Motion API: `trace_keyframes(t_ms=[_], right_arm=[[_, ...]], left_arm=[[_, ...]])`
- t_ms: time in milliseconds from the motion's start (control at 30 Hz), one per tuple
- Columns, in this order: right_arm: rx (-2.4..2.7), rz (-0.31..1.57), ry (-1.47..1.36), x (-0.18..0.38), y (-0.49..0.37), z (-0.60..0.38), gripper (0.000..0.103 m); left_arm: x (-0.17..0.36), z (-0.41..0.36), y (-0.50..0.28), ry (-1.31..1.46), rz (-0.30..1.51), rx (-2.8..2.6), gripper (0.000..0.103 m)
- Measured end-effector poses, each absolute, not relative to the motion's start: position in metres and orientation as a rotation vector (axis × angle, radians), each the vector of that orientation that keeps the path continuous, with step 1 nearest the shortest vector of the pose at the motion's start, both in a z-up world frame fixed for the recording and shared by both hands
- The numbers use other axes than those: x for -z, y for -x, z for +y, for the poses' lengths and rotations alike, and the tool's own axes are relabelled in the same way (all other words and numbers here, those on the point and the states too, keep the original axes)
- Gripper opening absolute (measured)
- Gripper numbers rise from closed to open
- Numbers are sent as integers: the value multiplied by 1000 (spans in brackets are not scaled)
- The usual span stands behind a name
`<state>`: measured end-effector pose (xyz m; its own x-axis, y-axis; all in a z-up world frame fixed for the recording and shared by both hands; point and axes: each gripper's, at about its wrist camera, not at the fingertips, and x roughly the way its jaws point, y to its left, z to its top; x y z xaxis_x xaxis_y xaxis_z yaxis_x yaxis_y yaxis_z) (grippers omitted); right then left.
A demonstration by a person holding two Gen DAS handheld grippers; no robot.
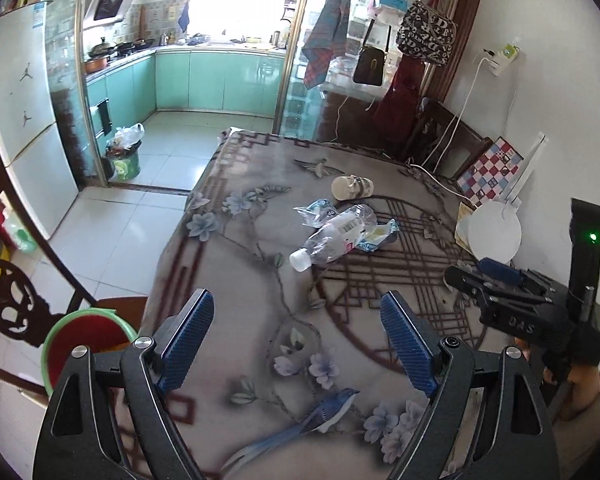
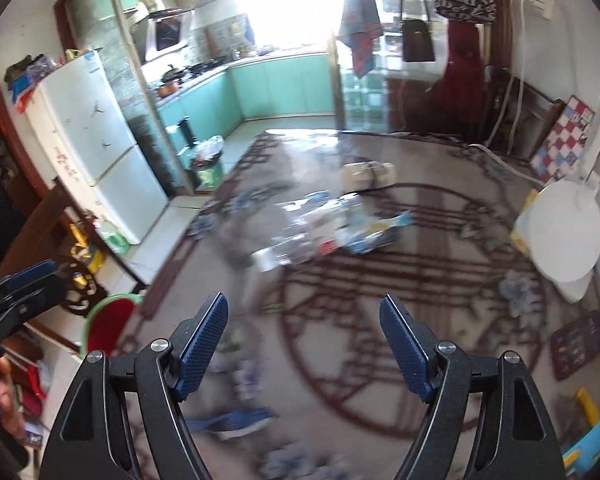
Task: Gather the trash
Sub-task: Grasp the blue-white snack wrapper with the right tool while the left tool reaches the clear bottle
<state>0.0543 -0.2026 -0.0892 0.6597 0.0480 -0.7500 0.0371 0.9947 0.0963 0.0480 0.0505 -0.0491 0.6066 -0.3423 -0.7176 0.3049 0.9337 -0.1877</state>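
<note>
Nearest the lens, L gripper w/ ribbed blue pads, jaws spread wide, nothing between; R gripper same, wide apart & empty. Below: table under smooth printed cloth, flowers + lattice ring. Mid-table lies trash: crushed clear plastic bottle, white cap, on its side; crinkled wrappers touching it; tipped paper cup just beyond. R wrist view motion-blurred, trash pile hard to make out. Far back: green bin w/ bag on kitchen floor.
</note>
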Motion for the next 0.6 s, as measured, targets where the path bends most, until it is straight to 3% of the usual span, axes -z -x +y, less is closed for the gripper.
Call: trace_keyframes(t_ms=[133, 333, 567, 600], right_arm=[[60, 886, -67, 114, -109, -237, 78], [139, 1071, -550, 188, -211, -324, 78], [144, 1212, -593, 251, -268, -332, 77], [149, 1190, -567, 251, -270, -332, 72]], left_arm=[[48, 27, -55, 18, 844, 377, 86], [50, -12, -81, -53, 853, 371, 86], [78, -58, -123, -178, 877, 411, 94], [85, -64, -128, -204, 880, 424, 94]])
